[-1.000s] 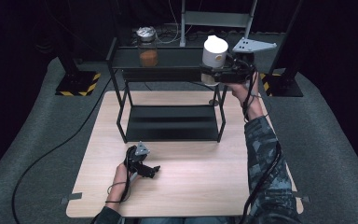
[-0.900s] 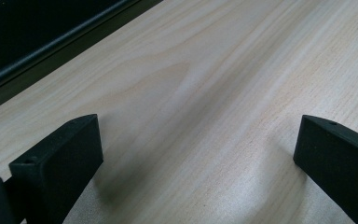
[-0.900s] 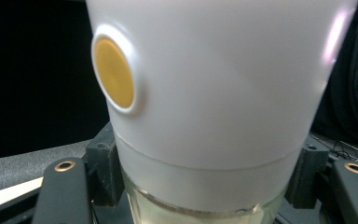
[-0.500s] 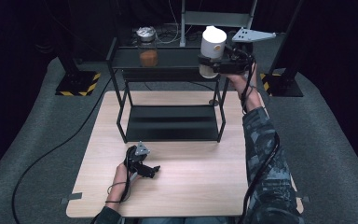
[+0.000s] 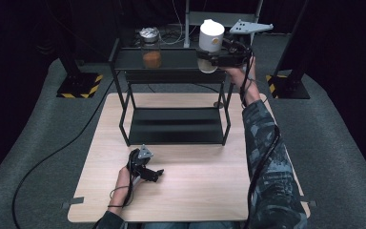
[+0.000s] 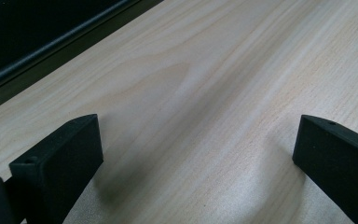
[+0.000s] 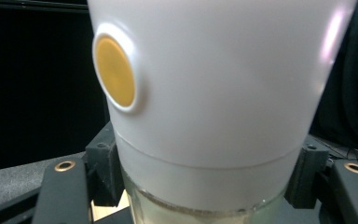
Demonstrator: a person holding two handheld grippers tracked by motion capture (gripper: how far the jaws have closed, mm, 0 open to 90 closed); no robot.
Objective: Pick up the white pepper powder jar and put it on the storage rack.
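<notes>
White jar [image 5: 211, 44]: I have it clamped in my right gripper [image 5: 208, 58], held upright at the far right end of the rack's top shelf [image 5: 176, 59]; I cannot tell if its base touches the shelf.
Jar close up: in the right gripper view the white lid [image 7: 214, 84] carries a round yellow spot [image 7: 115, 71] on its left side, and a clear glass band [image 7: 200, 207] shows below the lid.
Right gripper: jaws pressed against the jar from both sides, low on the lid where it meets the glass.
Right arm: my patterned sleeve [image 5: 263, 157] reaches far across the right edge of the table [image 5: 205, 191].
Left gripper [image 5: 158, 174]: it lies on the near left part of the table, jaws pointing right, in my left hand [image 5: 124, 181].
Left jaws: spread wide with nothing between them; the left gripper view has only bare light wood [image 6: 205, 93] in the gap.
Rack [image 5: 174, 129]: black metal, standing at the far middle of the table, lower shelf bare.
Other jar [image 5: 151, 47]: glass, with orange contents and a foil-like top, on the left part of the top shelf, well apart from the white jar.
Floor [image 5: 43, 124]: grey carpet around the table, with a black cable [image 5: 52, 157] trailing over it at the left.
</notes>
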